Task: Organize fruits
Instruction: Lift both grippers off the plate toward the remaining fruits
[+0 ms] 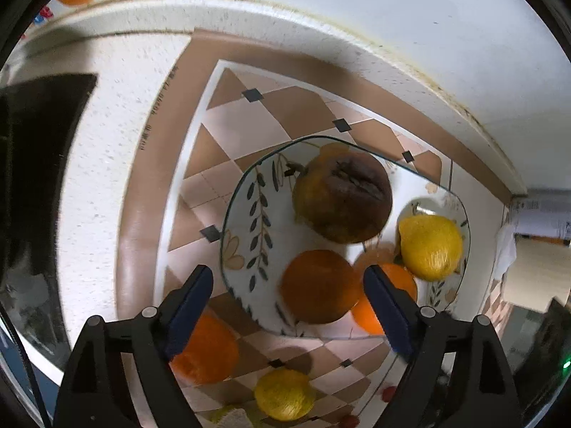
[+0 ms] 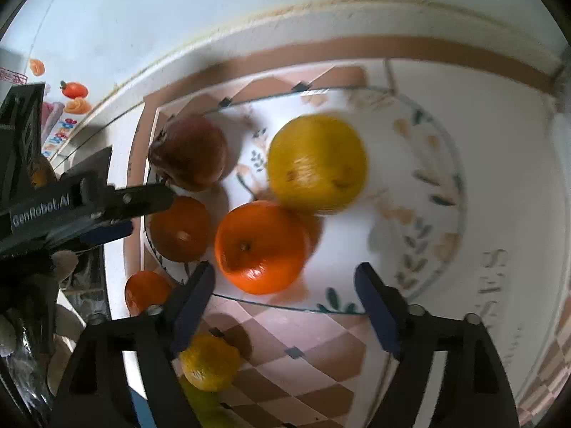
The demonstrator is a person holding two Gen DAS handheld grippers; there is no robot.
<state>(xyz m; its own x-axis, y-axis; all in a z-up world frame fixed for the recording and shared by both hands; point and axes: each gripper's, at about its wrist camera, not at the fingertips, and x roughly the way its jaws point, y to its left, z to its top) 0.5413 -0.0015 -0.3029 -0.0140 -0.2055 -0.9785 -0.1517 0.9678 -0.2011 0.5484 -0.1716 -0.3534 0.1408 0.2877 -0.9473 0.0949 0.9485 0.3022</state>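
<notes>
A patterned glass plate (image 1: 246, 221) (image 2: 428, 185) lies on a checked mat. On it are a brown pomegranate (image 1: 342, 199) (image 2: 191, 153), a dark orange (image 1: 317, 285) (image 2: 180, 228), a bright orange (image 1: 396, 278) (image 2: 262, 246) and a yellow lemon (image 1: 430, 246) (image 2: 317, 162). My left gripper (image 1: 287, 285) is open and empty, above the dark orange. My right gripper (image 2: 285, 281) is open and empty, just above the bright orange. The left gripper's finger also shows in the right wrist view (image 2: 142, 199).
On the mat beside the plate lie an orange (image 1: 207, 353) (image 2: 148, 290) and a small lemon (image 1: 283, 394) (image 2: 208, 362). A white wall ledge (image 1: 321, 28) runs behind the mat. A dark object (image 1: 39, 135) stands at the left.
</notes>
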